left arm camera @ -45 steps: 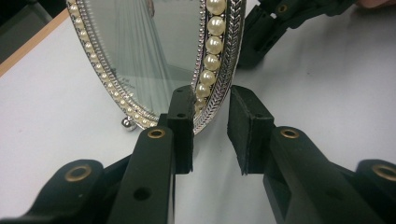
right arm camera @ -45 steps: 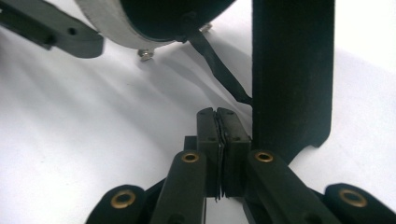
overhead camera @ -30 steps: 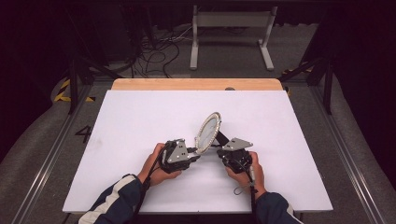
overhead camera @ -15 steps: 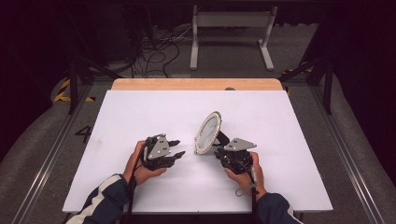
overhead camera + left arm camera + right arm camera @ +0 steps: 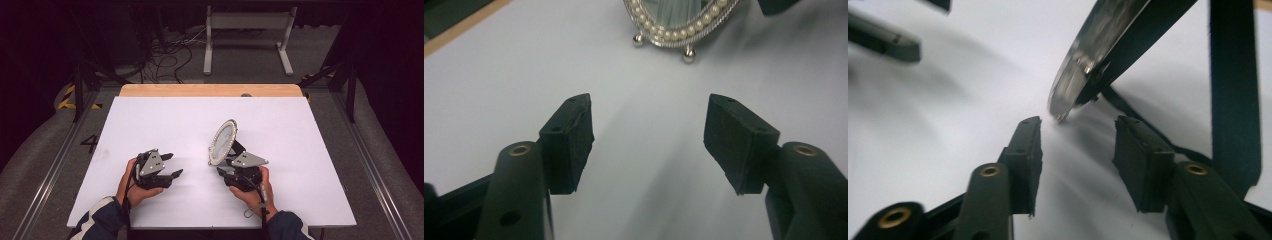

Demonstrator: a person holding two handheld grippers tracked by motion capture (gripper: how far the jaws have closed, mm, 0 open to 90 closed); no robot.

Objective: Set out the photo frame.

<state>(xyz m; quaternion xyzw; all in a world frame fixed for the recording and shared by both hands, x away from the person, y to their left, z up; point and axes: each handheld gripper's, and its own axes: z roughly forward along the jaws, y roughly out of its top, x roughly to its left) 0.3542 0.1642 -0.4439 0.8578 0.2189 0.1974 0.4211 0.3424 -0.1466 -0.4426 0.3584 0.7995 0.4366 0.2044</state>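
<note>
An oval mirror [image 5: 223, 141] with a pearl-beaded silver frame stood tilted on the white table [image 5: 165, 120], propped from behind by its black easel stand [image 5: 1235, 90] and resting in front on 2 small ball feet [image 5: 688, 55]. It sat right of the table's middle, on the near half. The right gripper [image 5: 231, 169] lay just behind and below the mirror's near edge, held by the person's right hand [image 5: 252, 192]. Its jaws had just been opening and stood apart with nothing between them; in the right gripper view the pads [image 5: 1029, 150] flanked bare table, and the frame's lower edge [image 5: 1073, 85] hung just beyond their tips, untouched. The left gripper [image 5: 171, 165], in the left hand [image 5: 134, 186], sat well to the left of the mirror and pointed toward it. Its jaws had also just been opening and were spread wide over the table, empty. In the left gripper view the beaded rim [image 5: 676, 30] and feet showed ahead, clear of both pads [image 5: 571, 140]. A light wooden strip [image 5: 210, 90] ran along the table's far edge.
</note>
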